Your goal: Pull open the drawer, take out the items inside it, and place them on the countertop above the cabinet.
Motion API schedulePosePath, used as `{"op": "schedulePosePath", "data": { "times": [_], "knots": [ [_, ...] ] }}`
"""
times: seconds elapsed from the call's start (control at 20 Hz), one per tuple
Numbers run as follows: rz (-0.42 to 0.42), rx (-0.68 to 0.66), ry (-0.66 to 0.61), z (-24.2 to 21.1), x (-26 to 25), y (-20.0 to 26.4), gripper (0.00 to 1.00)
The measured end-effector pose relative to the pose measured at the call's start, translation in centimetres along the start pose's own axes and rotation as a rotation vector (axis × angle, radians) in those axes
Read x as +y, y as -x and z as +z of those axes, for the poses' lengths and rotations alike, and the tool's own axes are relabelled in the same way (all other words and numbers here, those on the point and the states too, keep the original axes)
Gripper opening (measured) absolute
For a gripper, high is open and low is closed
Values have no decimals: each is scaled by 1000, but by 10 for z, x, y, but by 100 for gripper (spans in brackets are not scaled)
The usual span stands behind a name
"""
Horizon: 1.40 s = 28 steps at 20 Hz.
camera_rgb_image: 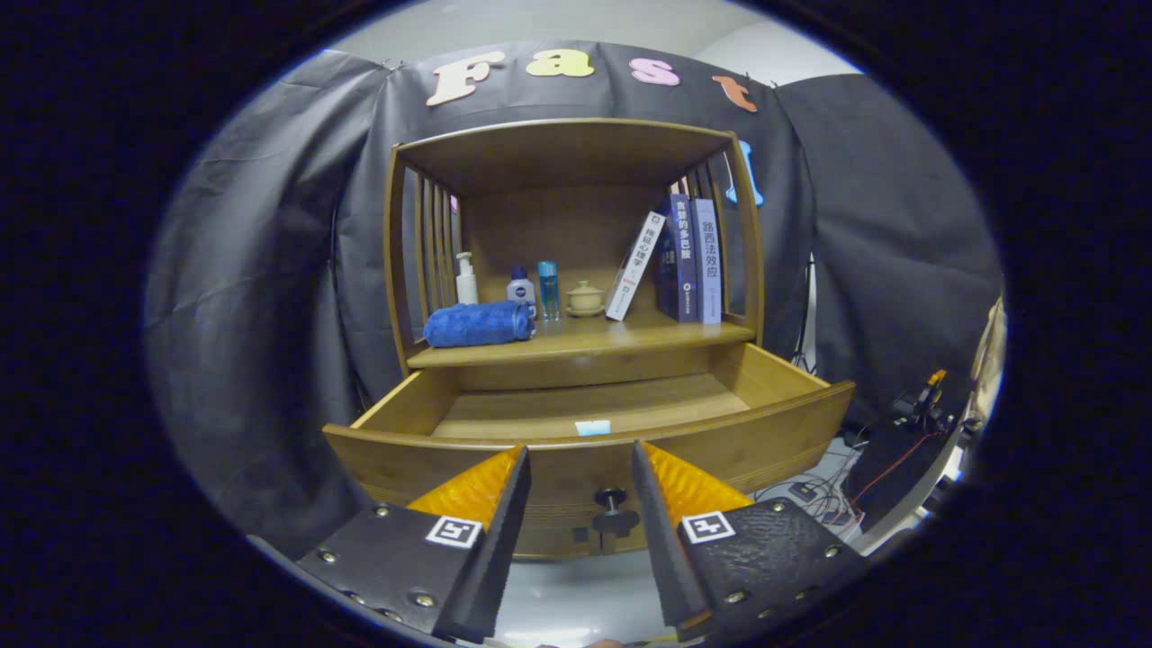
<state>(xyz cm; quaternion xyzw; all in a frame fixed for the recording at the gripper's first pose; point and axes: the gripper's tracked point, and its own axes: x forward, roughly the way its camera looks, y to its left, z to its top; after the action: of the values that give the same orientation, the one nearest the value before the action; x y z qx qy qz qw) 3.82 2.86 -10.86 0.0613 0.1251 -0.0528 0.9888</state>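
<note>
Dark cloth booth w/ a wooden open-shelf cabinet (576,243); its wide wooden drawer (594,441) is pulled out below the countertop shelf (630,337). Rolled blue towel (479,324) lies on countertop's left, small pale-blue item (592,427) inside drawer near its front. Gripper (580,468) spread apart, gripping nothing, black drawer knob (613,513) between fingers.

- The camera rides on the gripper (580,468) and looks forward along its two fingers (490,504), which enter from 6 o'clock, spread apart, with nothing between them.
- It faces the front of a wooden cabinet (576,270) squarely, from slightly above the level of the open drawer (585,423), so the drawer's floor is visible.
- It sits near: the drawer's knob (612,515) lies just ahead, between the fingers.
- The shelf (585,337) with books (688,261) lies beyond, toward 12 o'clock; booth cloth (261,297) curves round at 9 and 3 o'clock.
</note>
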Motion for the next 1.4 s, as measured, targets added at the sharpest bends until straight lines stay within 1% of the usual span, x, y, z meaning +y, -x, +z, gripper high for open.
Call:
{"op": "schedulePosePath", "data": {
  "times": [0.1,0.2,0.25,0.4,0.5,0.7,0.8,0.95,1.05,1.3,1.4],
  "knots": [
    [9,28,-1,-11,0,-5,66],
    [26,27,-14,-8,5,-12,66],
    [31,16,-17,-2,7,-16,66],
    [30,-31,-14,35,8,-41,66],
    [1,-3,-24,55,2,-65,66],
    [-53,225,-34,45,-6,-114,66],
    [-71,308,-45,39,-8,-134,67],
    [-107,479,-36,13,-16,-159,67],
    [-104,586,-13,-9,-15,-167,67],
    [-87,708,-19,-43,-10,-185,67],
    [-113,771,15,-59,-17,-184,67]
  ]
}}
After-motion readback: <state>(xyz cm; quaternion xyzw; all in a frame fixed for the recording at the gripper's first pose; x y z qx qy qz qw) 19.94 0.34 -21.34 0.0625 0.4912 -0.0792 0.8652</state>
